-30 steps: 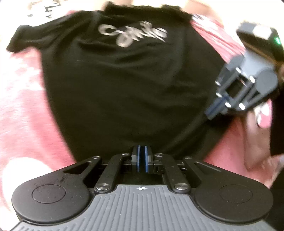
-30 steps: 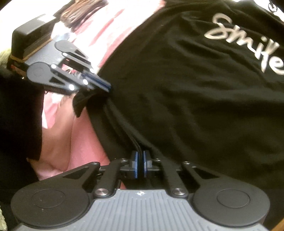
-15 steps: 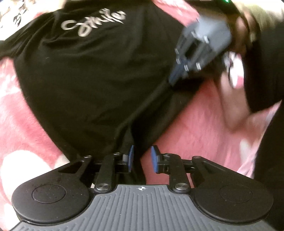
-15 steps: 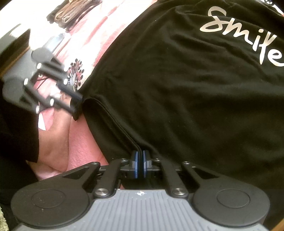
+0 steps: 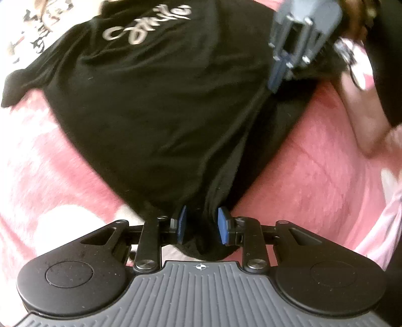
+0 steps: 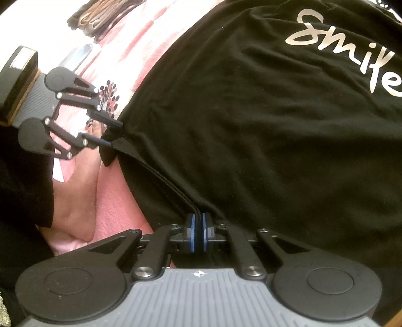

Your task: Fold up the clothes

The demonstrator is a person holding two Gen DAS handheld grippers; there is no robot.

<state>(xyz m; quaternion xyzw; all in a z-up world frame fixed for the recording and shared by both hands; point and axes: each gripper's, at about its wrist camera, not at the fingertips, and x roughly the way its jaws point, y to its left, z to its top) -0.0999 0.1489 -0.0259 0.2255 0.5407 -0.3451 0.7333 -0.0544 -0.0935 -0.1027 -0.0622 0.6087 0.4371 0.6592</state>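
Note:
A black T-shirt (image 5: 163, 100) with a silver "Smile" print lies spread on a pink blanket (image 5: 314, 176). My left gripper (image 5: 201, 223) stands partly open at one lower corner of the shirt, with bunched black cloth between its blue pads, which do not clearly press on it. In the right wrist view the left gripper (image 6: 113, 133) shows its fingers apart around that corner of the T-shirt (image 6: 251, 125). My right gripper (image 6: 198, 226) is shut on the folded hem near the other corner. In the left wrist view the right gripper (image 5: 273, 83) points down onto the shirt's edge.
The pink blanket (image 6: 118, 201) has white patches and a dark flower print. A brownish folded item (image 6: 105, 15) lies at the far edge. A person's hand (image 5: 364, 120) and a dark sleeve (image 6: 20, 188) are close to the grippers.
The left gripper's jaws have gone from shut on the hem to apart, and the gripper has rolled and shifted along the hem. The right gripper has kept its grip and place.

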